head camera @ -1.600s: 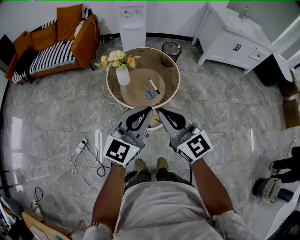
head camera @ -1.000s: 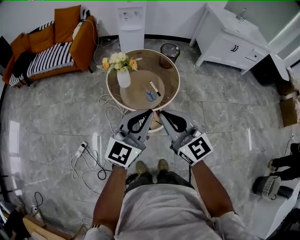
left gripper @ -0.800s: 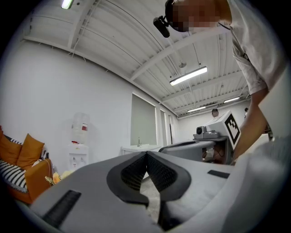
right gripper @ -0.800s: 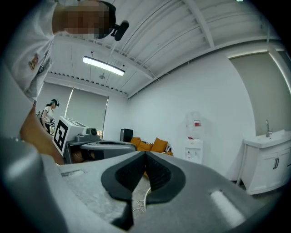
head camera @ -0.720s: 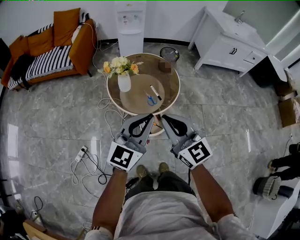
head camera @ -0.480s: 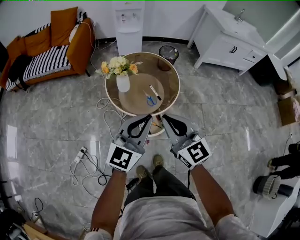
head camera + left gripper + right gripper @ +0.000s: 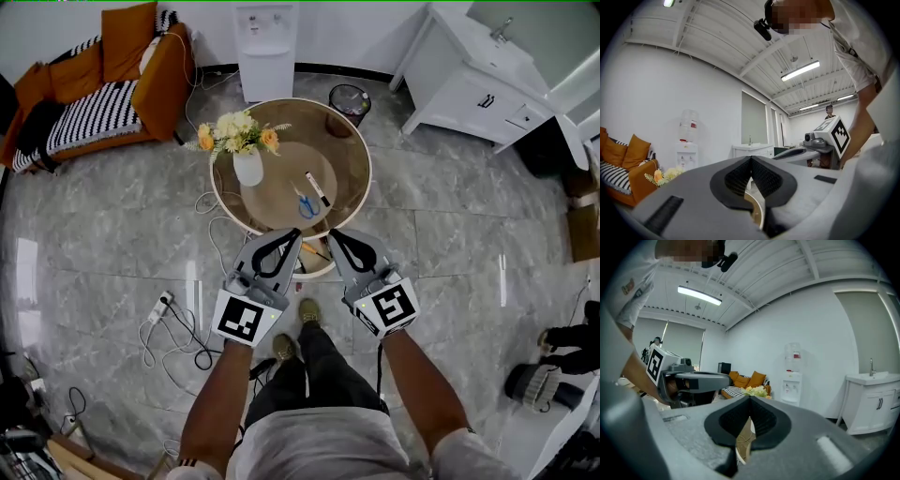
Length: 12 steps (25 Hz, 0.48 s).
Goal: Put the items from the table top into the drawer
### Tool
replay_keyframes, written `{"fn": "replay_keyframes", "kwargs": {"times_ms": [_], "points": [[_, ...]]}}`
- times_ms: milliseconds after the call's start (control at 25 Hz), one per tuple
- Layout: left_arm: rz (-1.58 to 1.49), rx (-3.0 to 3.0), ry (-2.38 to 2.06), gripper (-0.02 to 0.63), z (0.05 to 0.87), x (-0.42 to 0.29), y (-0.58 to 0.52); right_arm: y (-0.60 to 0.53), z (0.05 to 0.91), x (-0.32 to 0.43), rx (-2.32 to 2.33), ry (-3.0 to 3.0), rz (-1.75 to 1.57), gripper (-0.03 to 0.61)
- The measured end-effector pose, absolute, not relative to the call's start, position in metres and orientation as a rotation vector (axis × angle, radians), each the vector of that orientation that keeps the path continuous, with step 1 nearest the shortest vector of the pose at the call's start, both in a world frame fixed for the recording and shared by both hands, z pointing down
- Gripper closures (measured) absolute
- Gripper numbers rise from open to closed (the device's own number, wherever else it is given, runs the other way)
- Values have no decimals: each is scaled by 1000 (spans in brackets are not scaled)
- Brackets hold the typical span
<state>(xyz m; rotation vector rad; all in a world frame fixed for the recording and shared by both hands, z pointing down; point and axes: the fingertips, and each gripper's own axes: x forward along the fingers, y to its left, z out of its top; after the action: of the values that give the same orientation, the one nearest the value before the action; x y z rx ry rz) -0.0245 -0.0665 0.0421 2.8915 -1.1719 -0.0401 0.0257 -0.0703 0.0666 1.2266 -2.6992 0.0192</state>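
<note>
Round table [image 7: 345,155]; water dispenser [image 7: 265,47], red label [image 7: 796,355] illegible.

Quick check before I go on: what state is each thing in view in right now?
left gripper, shut, empty
right gripper, shut, empty
scissors, lying flat on table
marker, lying flat on table, beside scissors
vase, upright, holding flowers
trash bin, upright, open top

Small blue-handled scissors [image 7: 304,205] lie flat near the middle of the round brown glass-topped counter [image 7: 352,141], just beside a slim black-and-white marker pen [image 7: 318,188] that lies flat at a slant
</note>
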Motion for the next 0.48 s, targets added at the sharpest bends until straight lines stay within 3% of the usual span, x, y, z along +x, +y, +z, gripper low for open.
{"fn": "replay_keyframes", "kwargs": {"times_ms": [480], "points": [[59,2851,-1236,614,116,-6,-152,-162,148,53,1200,-2620,66,578]]}}
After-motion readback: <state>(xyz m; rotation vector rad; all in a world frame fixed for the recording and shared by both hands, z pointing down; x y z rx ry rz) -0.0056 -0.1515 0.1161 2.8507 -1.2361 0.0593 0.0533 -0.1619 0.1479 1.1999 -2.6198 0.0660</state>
